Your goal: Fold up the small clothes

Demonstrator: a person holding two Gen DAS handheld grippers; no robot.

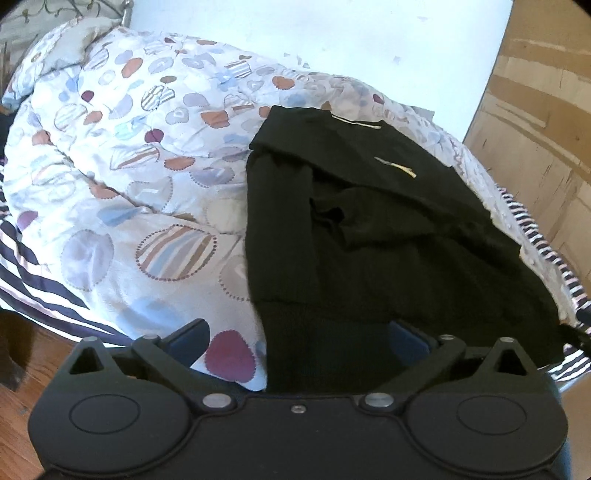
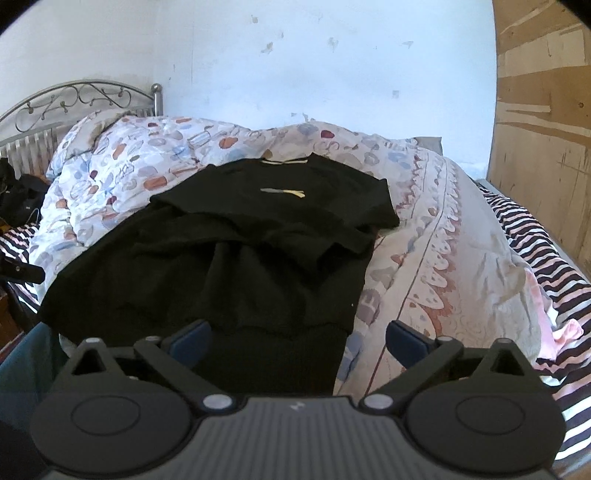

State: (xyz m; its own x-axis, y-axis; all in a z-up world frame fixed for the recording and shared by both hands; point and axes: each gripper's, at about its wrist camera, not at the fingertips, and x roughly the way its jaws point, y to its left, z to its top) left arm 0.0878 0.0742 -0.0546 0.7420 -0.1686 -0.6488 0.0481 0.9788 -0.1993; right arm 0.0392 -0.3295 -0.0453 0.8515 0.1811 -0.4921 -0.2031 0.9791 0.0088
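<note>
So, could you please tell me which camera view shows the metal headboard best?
The right wrist view: the headboard shows its arched rail, scrollwork and corner post beyond the quilt. The left wrist view catches only a sliver of scrollwork at the top edge.

A bed (image 2: 535,254) is filling most of both frames, its striped sheet (image 2: 532,236) showing along the right edge. A patterned quilt (image 1: 122,177) is lying bunched across it toward the upper left, and a black sweater (image 2: 229,258) is lying spread on the quilt at centre.
</note>
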